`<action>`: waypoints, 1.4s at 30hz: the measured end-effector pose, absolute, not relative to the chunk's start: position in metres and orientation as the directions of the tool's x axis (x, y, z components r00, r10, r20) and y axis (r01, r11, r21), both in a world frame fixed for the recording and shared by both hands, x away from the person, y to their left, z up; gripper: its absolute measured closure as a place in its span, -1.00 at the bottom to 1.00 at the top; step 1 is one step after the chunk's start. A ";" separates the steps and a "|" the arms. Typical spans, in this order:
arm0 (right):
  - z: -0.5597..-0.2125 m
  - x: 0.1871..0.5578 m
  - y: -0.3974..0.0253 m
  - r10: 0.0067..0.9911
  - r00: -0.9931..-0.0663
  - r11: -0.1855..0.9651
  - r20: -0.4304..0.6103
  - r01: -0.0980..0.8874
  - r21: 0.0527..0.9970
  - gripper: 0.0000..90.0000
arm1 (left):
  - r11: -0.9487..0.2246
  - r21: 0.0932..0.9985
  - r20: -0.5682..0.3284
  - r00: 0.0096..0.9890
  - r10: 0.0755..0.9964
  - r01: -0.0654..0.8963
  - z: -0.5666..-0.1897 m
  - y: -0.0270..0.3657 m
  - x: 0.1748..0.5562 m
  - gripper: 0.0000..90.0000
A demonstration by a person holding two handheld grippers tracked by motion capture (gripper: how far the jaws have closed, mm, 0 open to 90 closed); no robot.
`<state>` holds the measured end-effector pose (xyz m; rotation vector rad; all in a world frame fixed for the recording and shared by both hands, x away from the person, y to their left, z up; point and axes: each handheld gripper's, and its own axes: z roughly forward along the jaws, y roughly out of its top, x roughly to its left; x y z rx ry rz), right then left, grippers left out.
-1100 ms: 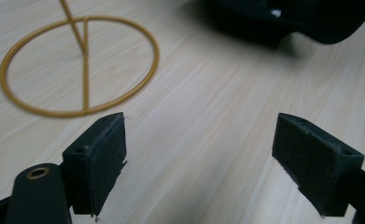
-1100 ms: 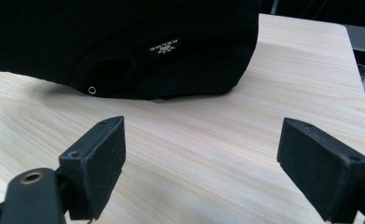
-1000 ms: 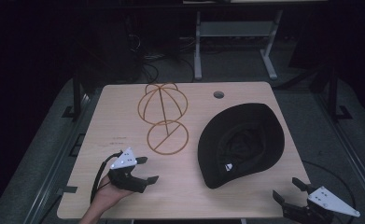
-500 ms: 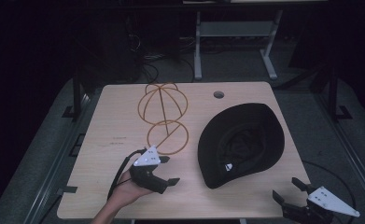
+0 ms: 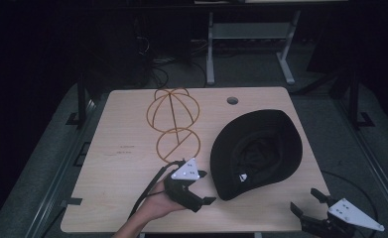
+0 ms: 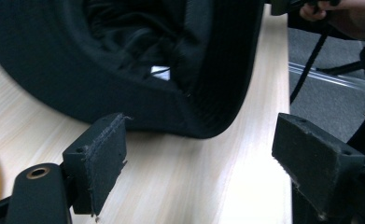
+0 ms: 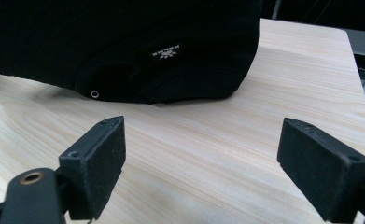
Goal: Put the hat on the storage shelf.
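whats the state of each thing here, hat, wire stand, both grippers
black hat: upside down on the table, opening up, not gripped
wire hat stand: bare, standing on the table, untouched
left gripper: jaws open, beside the hat's brim
right gripper: jaws open, off the table's near right corner

Dim room, grey floor [image 5: 42, 163], metal frame [image 5: 211, 49] behind table [image 5: 112, 168]

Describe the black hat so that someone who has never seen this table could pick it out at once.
Start at the light wooden table and look to its right half. There lies the black hat, a broad, floppy brimmed hat turned upside down so its hollow crown faces up, a small white label inside. Its neighbour to the left, the wire stand, is thin golden hoops; the hat is solid dark cloth.
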<state>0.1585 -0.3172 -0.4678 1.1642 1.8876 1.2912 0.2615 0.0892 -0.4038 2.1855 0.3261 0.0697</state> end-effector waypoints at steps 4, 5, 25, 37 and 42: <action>-0.467 0.158 -0.318 0.886 -0.463 0.155 0.017 0.332 0.930 -0.67 | -0.565 0.802 -0.073 0.970 0.231 0.195 -0.403 0.078 0.259 -0.61; -0.467 0.158 -0.318 0.886 -0.463 0.155 0.017 0.332 0.930 -0.67 | -0.565 0.802 -0.073 0.970 0.231 0.195 -0.403 0.078 0.259 -0.61; -0.465 0.157 -0.317 0.882 -0.471 0.153 0.019 0.324 0.934 -0.66 | -0.633 0.763 -0.044 0.987 0.156 0.134 -0.410 0.025 0.253 -0.53; -0.465 0.158 -0.316 0.879 -0.476 0.150 0.024 0.324 0.934 -0.66 | -0.685 0.720 0.009 0.987 0.164 0.107 -0.417 0.007 0.258 -0.29; -0.465 0.158 -0.315 0.877 -0.480 0.154 0.020 0.320 0.935 -0.66 | -0.695 0.710 0.005 0.986 0.165 0.113 -0.422 0.003 0.260 -0.13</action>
